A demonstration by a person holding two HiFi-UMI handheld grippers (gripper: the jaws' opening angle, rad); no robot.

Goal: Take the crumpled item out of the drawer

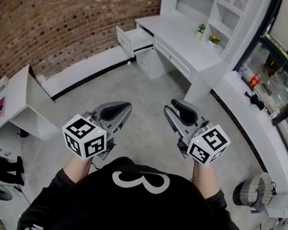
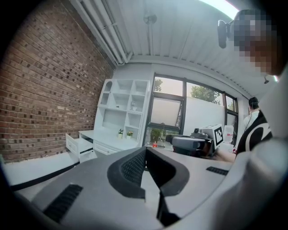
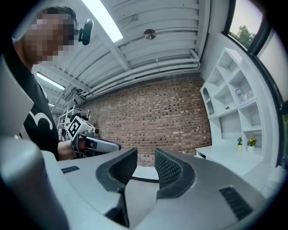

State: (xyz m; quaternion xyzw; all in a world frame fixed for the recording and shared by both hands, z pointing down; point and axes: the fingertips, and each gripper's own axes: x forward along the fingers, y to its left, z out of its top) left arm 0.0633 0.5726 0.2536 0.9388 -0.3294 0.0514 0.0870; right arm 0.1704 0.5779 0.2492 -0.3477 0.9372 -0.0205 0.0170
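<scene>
Brick in red-brown makes up the wall (image 1: 67,20) far to the left of and beyond the left tongs (image 1: 126,107). Against its foot, out to the left of those tongs, stands a low white cabinet (image 1: 23,94) with dark clutter (image 1: 1,167) on the floor beside it. The left tongs carry a marker cube (image 1: 84,136) of black-and-white squares, and their jaws are brought together tip to tip on nothing. Grey concrete floor (image 1: 146,84) stretches from both tongs to a white desk (image 1: 182,48) well ahead. At the desk's left end, ahead of the left tongs, the drawer (image 1: 134,38) stands pulled out. Its inside is too small to read, so the crumpled item cannot be made out. Ahead of the right tongs (image 1: 174,104), on the desk below the white shelves (image 1: 213,8), sit two small potted plants (image 1: 201,28). The right tongs, with their own marker cube (image 1: 209,144), hold their jaws a little apart with only air between the pads. To their right a long white ledge (image 1: 248,131) runs under the windows, bearing a red thing (image 1: 253,80) and a dark thing (image 1: 255,100). Nearer, a pale basket (image 1: 251,191) stands on the floor. Behind the tongs, the person's black shirt (image 1: 126,205) bears a large white "3" (image 1: 141,179), the only writing that can be read.
</scene>
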